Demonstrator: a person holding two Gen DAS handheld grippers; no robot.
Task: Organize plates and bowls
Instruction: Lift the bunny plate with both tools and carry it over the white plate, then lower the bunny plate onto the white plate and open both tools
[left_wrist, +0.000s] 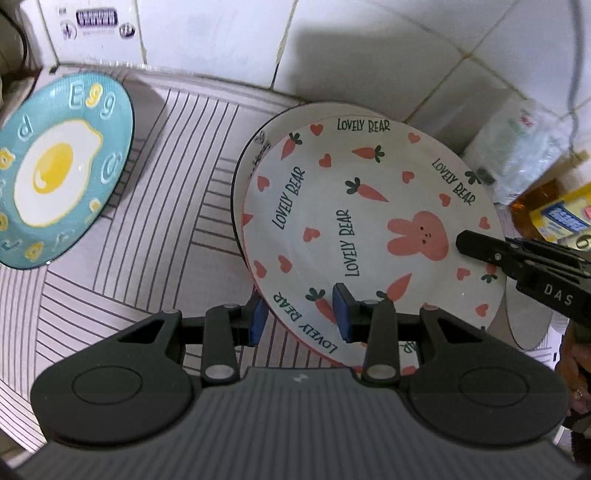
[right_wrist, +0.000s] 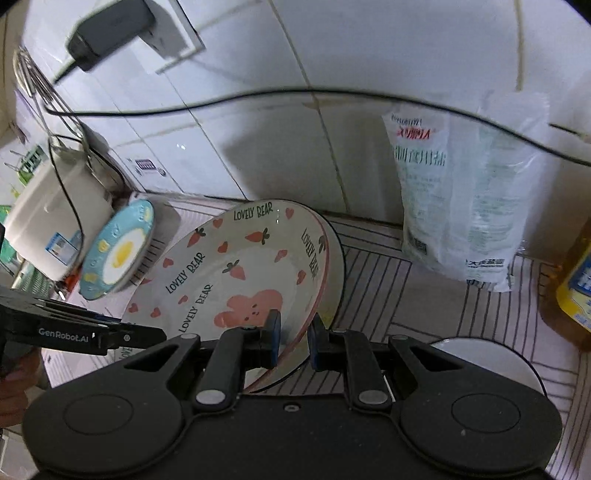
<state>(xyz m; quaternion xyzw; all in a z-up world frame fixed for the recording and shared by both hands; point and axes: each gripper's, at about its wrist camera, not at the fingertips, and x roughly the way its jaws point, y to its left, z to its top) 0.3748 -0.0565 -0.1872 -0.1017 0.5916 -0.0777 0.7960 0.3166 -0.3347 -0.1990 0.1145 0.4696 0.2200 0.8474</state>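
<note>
Tongs, left gripper (left_wrist: 300, 315): jaws narrowed onto the near rim of the Lovely Bear plate (left_wrist: 332, 206), 1 blue pad above the rim and 1 below.

Tongs, right gripper (right_wrist: 295, 336): jaws drawn almost fully together, with the opposite rim of the same plate pinched between the pads.

Item 1, Lovely Bear plate: carried by both grippers and tilted. It is held over a black-rimmed plate (left_wrist: 314, 110) on the striped mat (left_wrist: 184, 166), close to the tiled wall. Whether the 2 plates already touch at the far edge cannot be told from either view.

Item 2, egg plate (left_wrist: 55, 166): blue, set well apart on the left side of the mat.

Item 3, white black-rimmed dish (right_wrist: 491, 360): partly seen, just beside the right gripper.

Surroundings: a plastic bag (right_wrist: 461, 203) and an oil bottle (right_wrist: 572, 288) stand on the right. A black cable (right_wrist: 258, 98) is slung along the wall above the plates.

Hazards, as judged:
- Only a thin strip of glazed rim is gripped on each side, so the plate could slide out if 1 grip is eased before the other.
- If the tilt is not levelled, the far edge could strike the lower plate first and chip it, or push it toward the wall.
- An off-centre set-down could leave the stack rocking.
- The white dish could be knocked by the right gripper body if that gripper is lowered carelessly.
</note>
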